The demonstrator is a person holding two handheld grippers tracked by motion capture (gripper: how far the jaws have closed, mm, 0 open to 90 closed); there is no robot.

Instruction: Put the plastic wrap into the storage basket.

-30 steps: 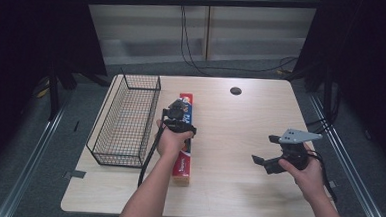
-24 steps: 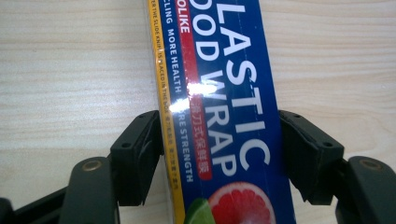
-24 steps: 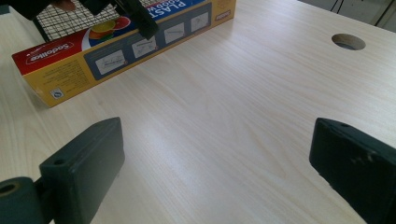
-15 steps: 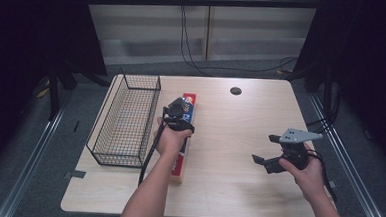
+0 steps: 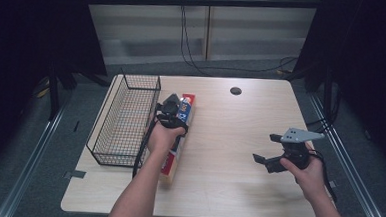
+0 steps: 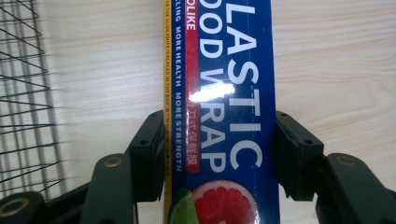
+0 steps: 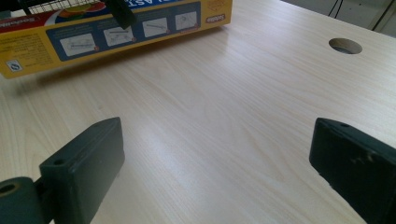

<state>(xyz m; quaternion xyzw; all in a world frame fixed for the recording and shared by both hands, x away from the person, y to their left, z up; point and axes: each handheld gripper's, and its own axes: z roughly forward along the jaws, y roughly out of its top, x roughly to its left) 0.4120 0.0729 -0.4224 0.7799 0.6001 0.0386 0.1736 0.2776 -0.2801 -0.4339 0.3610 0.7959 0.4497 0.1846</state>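
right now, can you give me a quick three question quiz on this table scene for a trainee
1. True or false: the left tool is shut on the plastic wrap box.
2. What stands on the table just left of the box in the high view?
A. a wire basket
B. a cardboard crate
C. a metal pot
3. Fill in: the right tool has its jaws ____ with nothing between them.

Key
1. True. Both jaws press the box's long sides.
2. A. The wire basket sits beside the box, at the table's left part.
3. Open. Bare wood shows between the jaws, and the box lies farther off.
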